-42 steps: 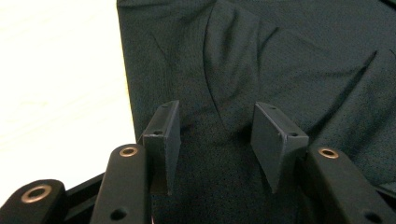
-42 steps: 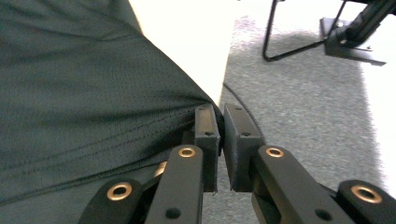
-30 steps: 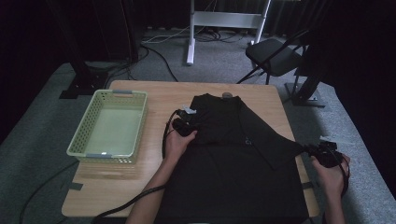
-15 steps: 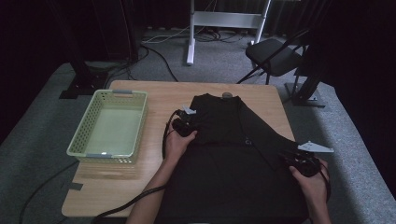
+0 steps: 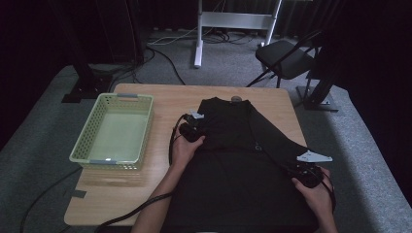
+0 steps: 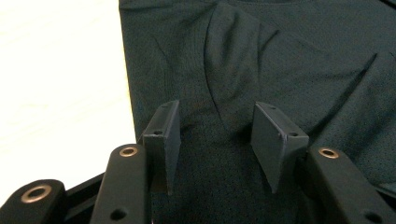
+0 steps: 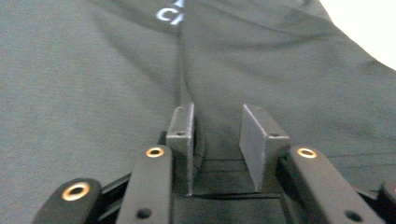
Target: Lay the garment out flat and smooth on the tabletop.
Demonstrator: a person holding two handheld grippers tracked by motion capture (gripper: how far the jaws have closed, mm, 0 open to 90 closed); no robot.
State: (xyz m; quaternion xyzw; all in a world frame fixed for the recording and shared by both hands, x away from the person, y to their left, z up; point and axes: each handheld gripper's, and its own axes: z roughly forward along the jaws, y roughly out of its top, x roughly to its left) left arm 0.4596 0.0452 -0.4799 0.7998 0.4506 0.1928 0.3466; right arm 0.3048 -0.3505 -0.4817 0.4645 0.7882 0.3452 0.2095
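A wooden table (image 5: 272,97) is set on grey carpet (image 5: 369,145). A black chair (image 5: 286,58) and a white frame (image 5: 233,22) are seen behind, in dimness.

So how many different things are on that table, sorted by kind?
Black shirt: 1
Pale green basket: 1
Hand-held claws, left claw and right claw: 2
Small round grey object beyond the collar, too small to identify: 1
Total: 5
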